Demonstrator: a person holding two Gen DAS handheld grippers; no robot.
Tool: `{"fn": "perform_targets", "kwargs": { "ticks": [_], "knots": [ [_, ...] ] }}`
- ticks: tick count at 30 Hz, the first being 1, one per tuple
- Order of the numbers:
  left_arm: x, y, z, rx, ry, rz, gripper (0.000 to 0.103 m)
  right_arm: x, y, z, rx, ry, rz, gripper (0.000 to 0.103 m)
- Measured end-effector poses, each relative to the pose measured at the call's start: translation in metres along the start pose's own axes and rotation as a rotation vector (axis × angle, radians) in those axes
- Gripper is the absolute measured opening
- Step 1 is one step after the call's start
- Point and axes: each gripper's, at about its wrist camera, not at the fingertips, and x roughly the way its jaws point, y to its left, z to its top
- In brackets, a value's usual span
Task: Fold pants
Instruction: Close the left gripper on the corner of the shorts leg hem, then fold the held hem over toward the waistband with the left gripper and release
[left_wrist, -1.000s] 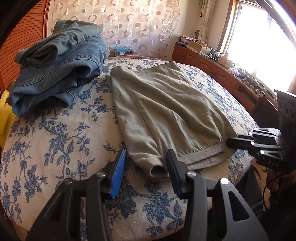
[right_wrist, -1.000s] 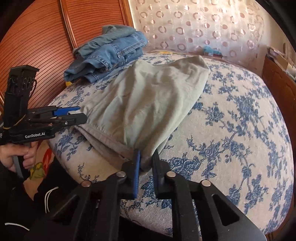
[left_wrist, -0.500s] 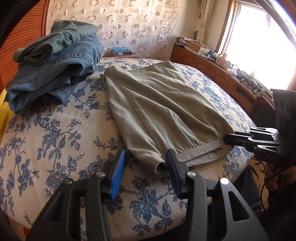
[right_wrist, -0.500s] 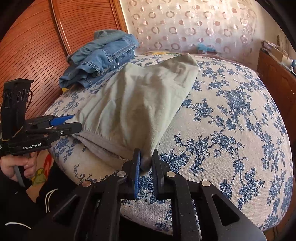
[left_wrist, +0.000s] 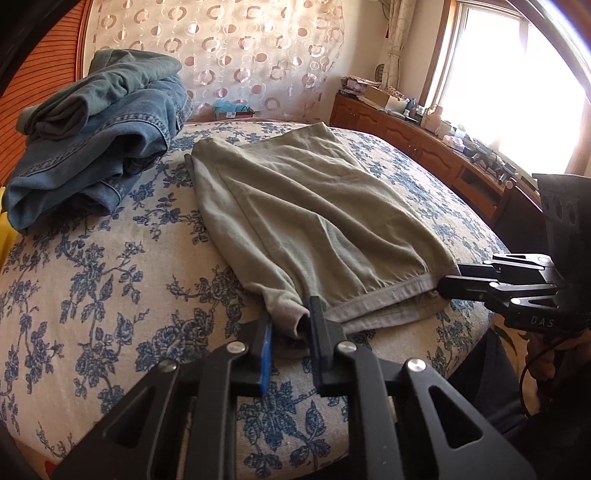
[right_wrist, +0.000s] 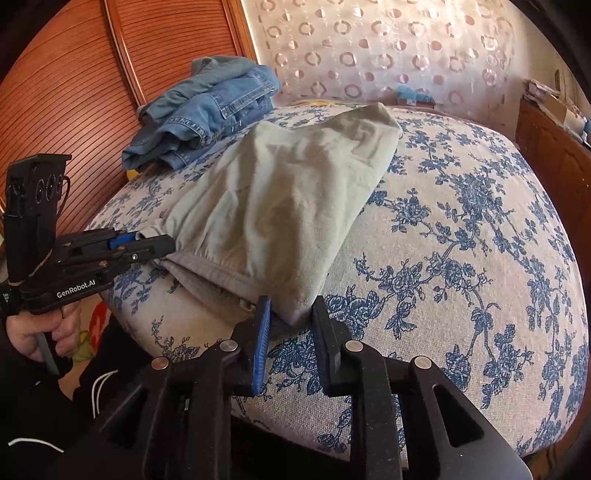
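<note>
Folded olive-green pants lie on the flowered bed, waistband toward me; they also show in the right wrist view. My left gripper is partly open with its fingers either side of the waistband's left corner, not clamped. My right gripper is open around the waistband's right corner. From the left wrist view the right gripper sits at that corner. From the right wrist view the left gripper sits at the other corner.
A pile of blue jeans lies at the back left of the bed, also in the right wrist view. A wooden cabinet with clutter runs under the window on the right. A ribbed wooden panel stands left.
My right gripper has opened and let go of the waistband corner. My left gripper has narrowed and moved forward onto the left corner. The pants now lie a little farther up the bed.
</note>
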Motion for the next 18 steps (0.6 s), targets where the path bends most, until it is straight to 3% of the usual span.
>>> {"fn": "perform_targets", "kwargs": {
  "ticks": [4,8,18],
  "knots": [
    [-0.001,0.001,0.000,-0.008,0.001,-0.012,0.009,0.001,0.000,0.000,-0.007,0.002,0.005,0.020],
    [-0.003,0.002,-0.001,-0.009,0.002,-0.018,0.007,-0.001,-0.001,0.000,-0.010,0.003,0.032,0.009],
    [-0.024,0.007,0.006,-0.027,-0.019,-0.046,0.007,-0.024,0.004,0.016,-0.024,-0.065,0.079,0.007]
  ]
}}
